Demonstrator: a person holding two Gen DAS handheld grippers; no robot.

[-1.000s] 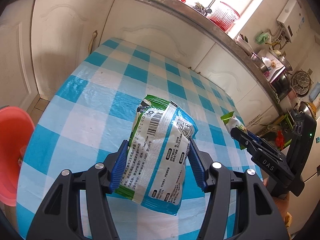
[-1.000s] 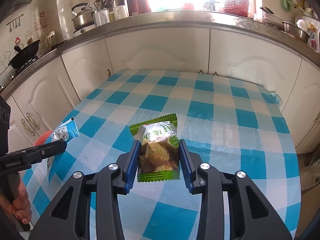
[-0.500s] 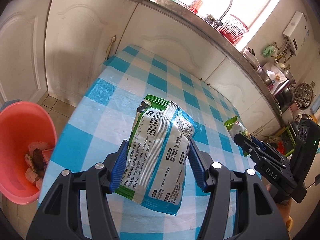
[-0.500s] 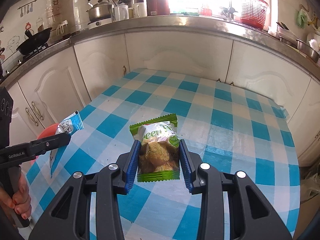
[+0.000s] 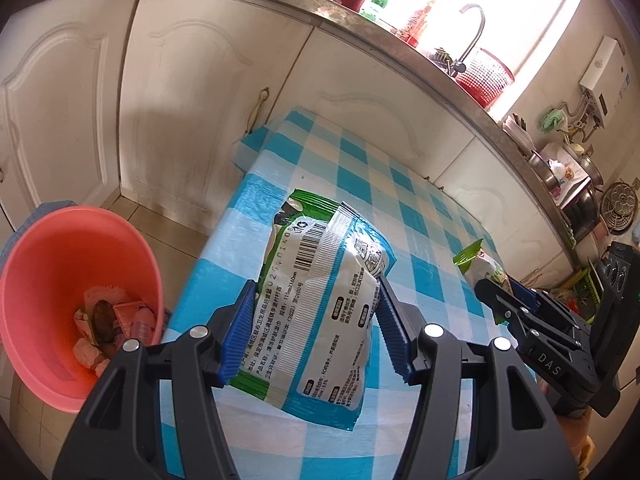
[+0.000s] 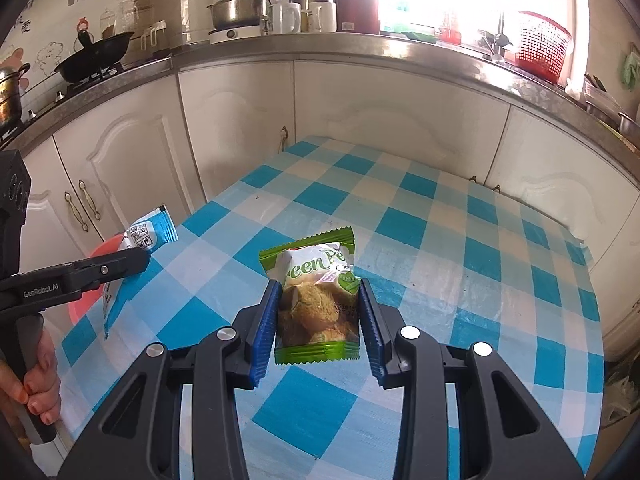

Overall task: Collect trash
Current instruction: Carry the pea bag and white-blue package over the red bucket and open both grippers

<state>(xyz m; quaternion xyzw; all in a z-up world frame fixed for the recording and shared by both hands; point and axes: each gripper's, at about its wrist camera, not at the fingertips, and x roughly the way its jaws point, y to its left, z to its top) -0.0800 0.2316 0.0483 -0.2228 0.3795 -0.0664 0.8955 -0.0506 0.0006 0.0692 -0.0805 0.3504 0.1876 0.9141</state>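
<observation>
My left gripper (image 5: 316, 332) is shut on a white, blue and green tissue pack (image 5: 324, 304), held above the left edge of the checked table (image 5: 360, 168). Its blue end (image 6: 150, 232) also shows in the right wrist view. On the floor to the left stands a salmon-pink bin (image 5: 48, 264) with wrappers in its bottom. My right gripper (image 6: 318, 326) is shut on a green cookie packet (image 6: 316, 300), held over the table's middle. In the left wrist view that packet (image 5: 480, 264) pokes out of the right gripper at far right.
White cabinets (image 6: 236, 120) and a steel counter (image 6: 340, 46) with a kettle, mugs, a wok and a red basket (image 6: 540, 48) run behind the table. A hand (image 6: 36, 380) holds the left gripper's handle. The bin's rim (image 6: 94, 256) peeks past the table edge.
Both grippers have moved left across the table with their packets still held. The pink bin has come much further into the left wrist view, its contents now showing.
</observation>
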